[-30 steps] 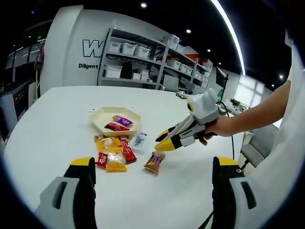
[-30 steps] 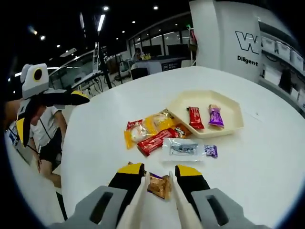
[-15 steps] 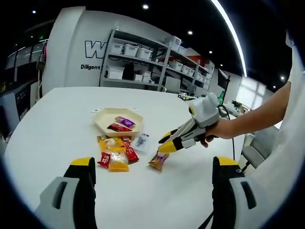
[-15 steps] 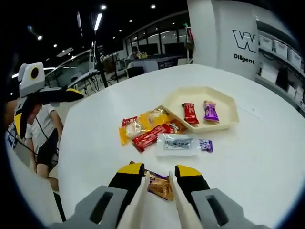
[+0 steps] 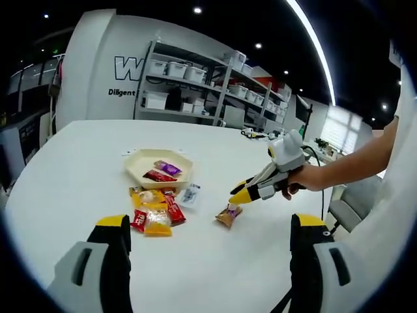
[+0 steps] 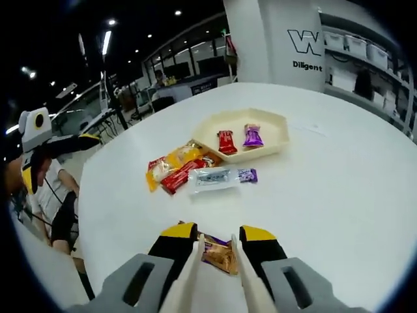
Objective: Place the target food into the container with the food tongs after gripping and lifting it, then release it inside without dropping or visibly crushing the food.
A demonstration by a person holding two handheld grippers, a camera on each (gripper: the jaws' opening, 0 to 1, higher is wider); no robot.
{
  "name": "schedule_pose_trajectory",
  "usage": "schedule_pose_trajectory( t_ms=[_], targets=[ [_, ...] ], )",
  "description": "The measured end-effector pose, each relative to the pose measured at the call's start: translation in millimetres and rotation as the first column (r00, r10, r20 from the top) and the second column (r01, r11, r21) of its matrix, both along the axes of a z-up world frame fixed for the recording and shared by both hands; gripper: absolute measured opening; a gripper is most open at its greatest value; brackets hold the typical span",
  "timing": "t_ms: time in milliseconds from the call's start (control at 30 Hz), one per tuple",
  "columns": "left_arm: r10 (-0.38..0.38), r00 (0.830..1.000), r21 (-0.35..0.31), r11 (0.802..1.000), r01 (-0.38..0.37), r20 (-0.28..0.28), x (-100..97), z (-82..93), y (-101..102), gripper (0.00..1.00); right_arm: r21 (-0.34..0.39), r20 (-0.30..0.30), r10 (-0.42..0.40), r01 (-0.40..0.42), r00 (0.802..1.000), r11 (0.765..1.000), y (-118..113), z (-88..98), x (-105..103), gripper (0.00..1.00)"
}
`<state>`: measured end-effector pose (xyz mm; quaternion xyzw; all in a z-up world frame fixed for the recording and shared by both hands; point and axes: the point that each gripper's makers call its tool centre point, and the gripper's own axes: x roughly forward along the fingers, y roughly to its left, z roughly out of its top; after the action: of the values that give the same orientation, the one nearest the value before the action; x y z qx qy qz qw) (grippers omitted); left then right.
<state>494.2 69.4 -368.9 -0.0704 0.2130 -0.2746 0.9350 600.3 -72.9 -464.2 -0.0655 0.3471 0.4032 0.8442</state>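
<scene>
Orange-brown snack packet sits pinched between the right gripper's tong blades, seemingly just off the white table; next, carry to the cream hexagonal tray. Left gripper gapes wide.

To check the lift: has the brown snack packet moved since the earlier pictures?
Yes. Held by the right gripper, the brown snack packet has moved away from the tray, rightward in the left gripper view.

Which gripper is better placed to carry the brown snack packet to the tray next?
Right. The right gripper is already closed on the brown snack packet, facing the tray. The left gripper hangs open and holds nothing.
</scene>
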Motion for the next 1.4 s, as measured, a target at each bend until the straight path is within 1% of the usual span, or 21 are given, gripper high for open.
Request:
schedule_pose_trajectory(
  t_ms=[33,67,100,133,267,300,367,433,467,600,667,767,967,1167,1267,1400],
  targets=[
    [-0.001,1.0,-0.002,1.0,0.001,-0.002,-0.1,0.0,-0.9,0.99,0.001,-0.004,-0.003,0.003,1.0,1.0,-0.8,0.0,-1.7,0.21],
    [-0.008,1.0,0.0,1.0,0.008,0.001,0.1,0.4,-2.6,0.99,0.013,-0.033,-0.021,0.021,0.999,1.0,-1.7,0.5,-8.8,0.21],
    [-0.012,1.0,-0.002,1.0,0.012,0.005,0.0,1.3,-3.8,0.99,0.013,-0.024,-0.016,0.016,1.0,1.0,-1.8,2.8,-12.5,0.21],
    [-0.011,1.0,-0.001,1.0,0.011,0.004,0.0,0.8,-3.3,0.99,0.017,-0.033,-0.015,0.015,0.999,1.0,-1.7,3.4,-14.0,0.21],
    [-0.01,1.0,0.003,1.0,0.01,0.004,0.0,0.1,-2.4,0.99,0.025,-0.031,-0.013,0.014,0.999,1.0,-1.3,6.1,-15.0,0.21],
    [-0.011,1.0,0.004,1.0,0.011,0.002,-0.5,-0.1,-1.7,0.99,0.05,-0.029,-0.004,0.006,1.0,0.999,3.6,14.6,-14.8,0.21],
    [-0.01,1.0,0.005,1.0,0.01,0.004,-1.9,0.8,-0.6,0.99,0.051,-0.017,0.007,-0.006,1.0,0.999,6.6,17.7,-12.1,0.21],
    [-0.008,1.0,0.001,1.0,0.008,0.004,-3.2,1.4,-0.3,0.99,0.041,-0.016,0.024,-0.024,1.0,0.999,10.8,15.9,-8.2,0.21],
    [-0.009,1.0,0.0,1.0,0.009,0.003,-4.4,1.4,-0.6,0.99,0.025,-0.023,0.031,-0.031,0.999,0.999,11.3,11.4,-7.9,0.21],
    [-0.007,1.0,0.002,1.0,0.007,0.004,-6.6,1.4,0.0,0.99,0.007,-0.047,0.038,-0.037,0.998,0.999,11.3,2.9,-12.2,0.21],
    [-0.005,1.0,-0.002,1.0,0.005,0.004,-7.8,1.6,-0.2,0.99,-0.012,-0.055,0.034,-0.035,0.998,0.999,6.9,-3.2,-17.2,0.21],
    [-0.007,1.0,-0.001,1.0,0.007,0.005,-8.7,1.6,-0.4,0.99,0.013,-0.071,0.005,-0.005,0.997,1.0,1.1,-2.4,-20.5,0.22],
    [-0.011,1.0,-0.002,1.0,0.011,0.002,-8.9,-0.1,-1.1,0.99,0.035,-0.079,-0.03,0.033,0.996,0.999,-12.3,-0.6,-31.3,0.22],
    [-0.01,1.0,-0.005,1.0,0.01,0.004,-8.8,0.6,-2.4,0.99,0.039,-0.085,-0.066,0.07,0.994,0.997,-29.3,-2.1,-35.5,0.22],
    [-0.014,1.0,-0.008,1.0,0.014,0.002,-9.3,0.2,-5.1,0.99,0.043,-0.087,-0.079,0.083,0.993,0.996,-35.6,-1.4,-37.8,0.22],
    [-0.022,1.0,-0.011,1.0,0.022,0.002,-8.6,-0.1,-9.2,0.99,0.054,-0.088,-0.077,0.082,0.993,0.995,-36.8,1.8,-45.3,0.22]
  ],
)
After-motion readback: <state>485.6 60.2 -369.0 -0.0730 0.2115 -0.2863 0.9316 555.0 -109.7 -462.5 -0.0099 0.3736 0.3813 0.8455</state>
